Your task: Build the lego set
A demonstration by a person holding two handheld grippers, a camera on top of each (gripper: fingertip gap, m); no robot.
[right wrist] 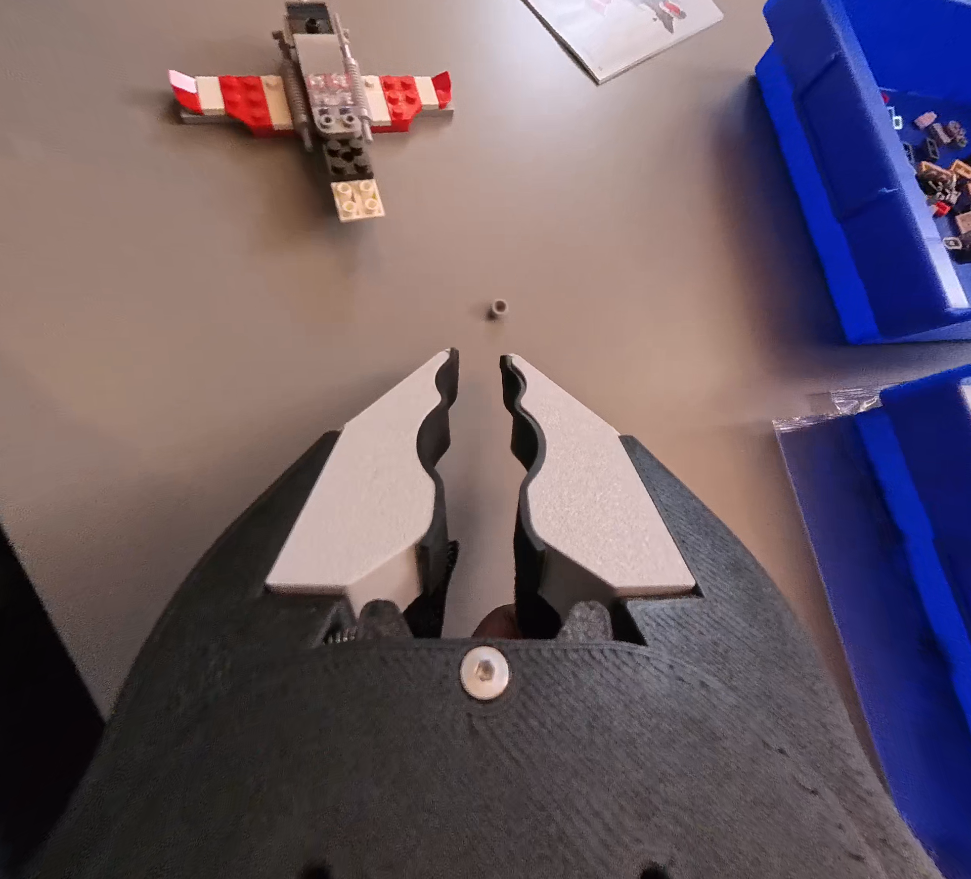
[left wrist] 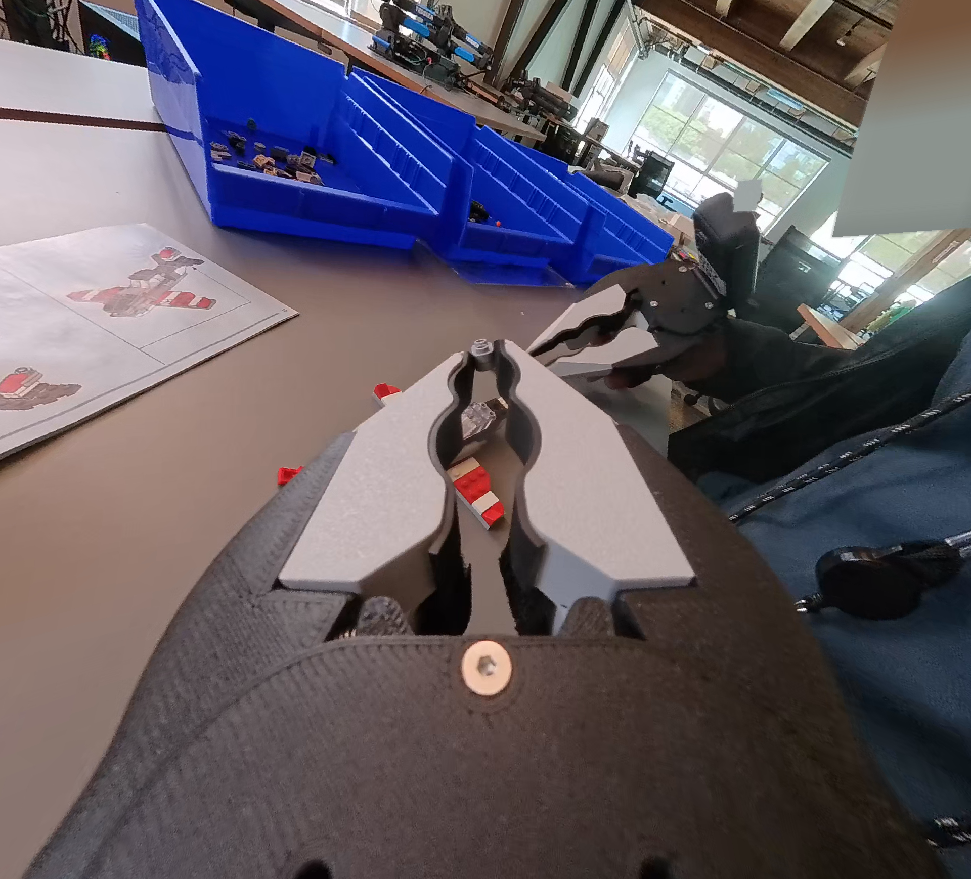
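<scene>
The left gripper [left wrist: 484,355] pinches a small grey round lego stud piece [left wrist: 483,352] at its fingertips. The right gripper [right wrist: 478,354] hangs empty, fingers slightly parted, near another small grey cylinder [right wrist: 497,309] on the grey worktop [right wrist: 157,302]. The red-and-white lego plane [right wrist: 315,102] lies farther off.

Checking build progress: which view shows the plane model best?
Right wrist view. The plane model lies whole and unobstructed on the table, both striped wings, body and tail visible from above. In the left wrist view only slivers of it show through the gap between the left tool's fingers, which hide the rest.
</scene>
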